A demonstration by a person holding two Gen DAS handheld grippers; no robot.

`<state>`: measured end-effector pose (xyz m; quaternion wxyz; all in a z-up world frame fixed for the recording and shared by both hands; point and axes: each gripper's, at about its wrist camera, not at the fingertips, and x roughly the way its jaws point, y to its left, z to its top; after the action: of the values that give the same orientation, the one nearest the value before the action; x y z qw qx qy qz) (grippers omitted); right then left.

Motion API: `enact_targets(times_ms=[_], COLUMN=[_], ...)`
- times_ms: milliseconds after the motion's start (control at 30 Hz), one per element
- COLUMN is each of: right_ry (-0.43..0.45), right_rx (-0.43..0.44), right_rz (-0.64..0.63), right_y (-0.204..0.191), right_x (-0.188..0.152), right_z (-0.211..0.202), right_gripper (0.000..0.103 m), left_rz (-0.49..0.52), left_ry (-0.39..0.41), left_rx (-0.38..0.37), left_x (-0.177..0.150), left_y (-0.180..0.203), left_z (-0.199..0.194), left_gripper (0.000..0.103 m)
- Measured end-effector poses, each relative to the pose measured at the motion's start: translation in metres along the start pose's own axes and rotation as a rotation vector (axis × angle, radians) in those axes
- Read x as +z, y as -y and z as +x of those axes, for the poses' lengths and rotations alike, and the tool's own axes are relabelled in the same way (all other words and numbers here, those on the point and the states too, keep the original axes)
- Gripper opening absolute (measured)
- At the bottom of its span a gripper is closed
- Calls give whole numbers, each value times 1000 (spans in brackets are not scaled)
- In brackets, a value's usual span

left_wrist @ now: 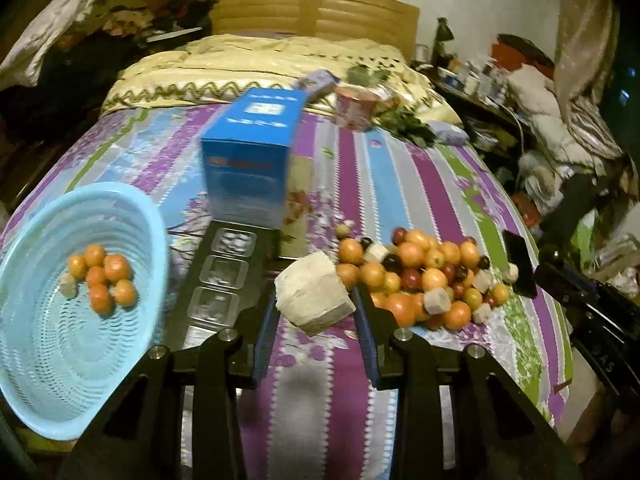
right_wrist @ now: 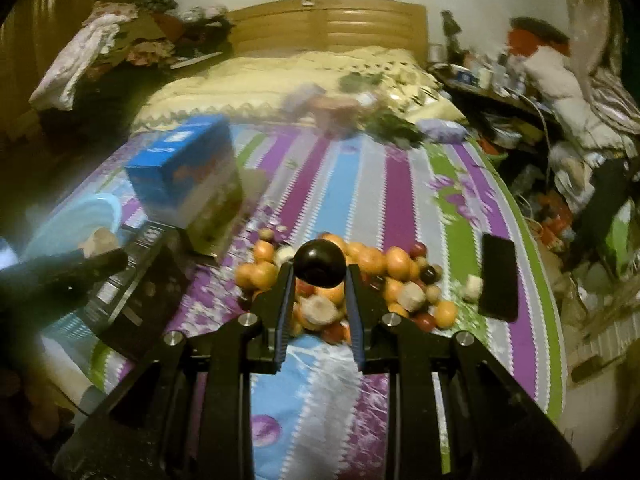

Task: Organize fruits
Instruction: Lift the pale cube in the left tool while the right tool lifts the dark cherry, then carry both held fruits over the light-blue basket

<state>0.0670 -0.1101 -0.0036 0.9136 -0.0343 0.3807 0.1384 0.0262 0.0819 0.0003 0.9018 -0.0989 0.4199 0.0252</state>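
My left gripper (left_wrist: 315, 300) is shut on a pale grey-white fruit chunk (left_wrist: 314, 297) and holds it above the striped bedsheet. A light blue basket (left_wrist: 52, 332) at the left holds several orange fruits (left_wrist: 105, 278) and one pale chunk. A pile of orange, dark red and black fruits with pale chunks (left_wrist: 424, 280) lies on the sheet to the right. My right gripper (right_wrist: 319, 270) is shut on a black round fruit (right_wrist: 320, 266) above the same pile (right_wrist: 380, 276).
A blue box (left_wrist: 250, 156) stands behind a black tray with clear cups (left_wrist: 224, 272). A black phone (right_wrist: 498, 278) lies right of the pile. A pink cup and green leaves (left_wrist: 356, 106) sit farther back. Clutter lines both bedsides.
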Motion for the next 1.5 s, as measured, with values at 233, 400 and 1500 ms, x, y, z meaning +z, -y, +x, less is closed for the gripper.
enact_targets(times_ms=[233,400,1500], right_ry=[11,7,-201], right_rx=[83,146,400], right_rz=[-64,-110,-366], right_y=[-51,-86,-269], right_x=[25,36,63], right_z=[4,8,61], right_gripper=[26,26,26], left_rz=[-76,-135,-431], left_ry=[32,51,-20], left_rx=[52,90,223], left_x=[10,14,-10], left_y=[-51,-90,-294], left_z=[-21,-35,-57], left_gripper=[37,37,37])
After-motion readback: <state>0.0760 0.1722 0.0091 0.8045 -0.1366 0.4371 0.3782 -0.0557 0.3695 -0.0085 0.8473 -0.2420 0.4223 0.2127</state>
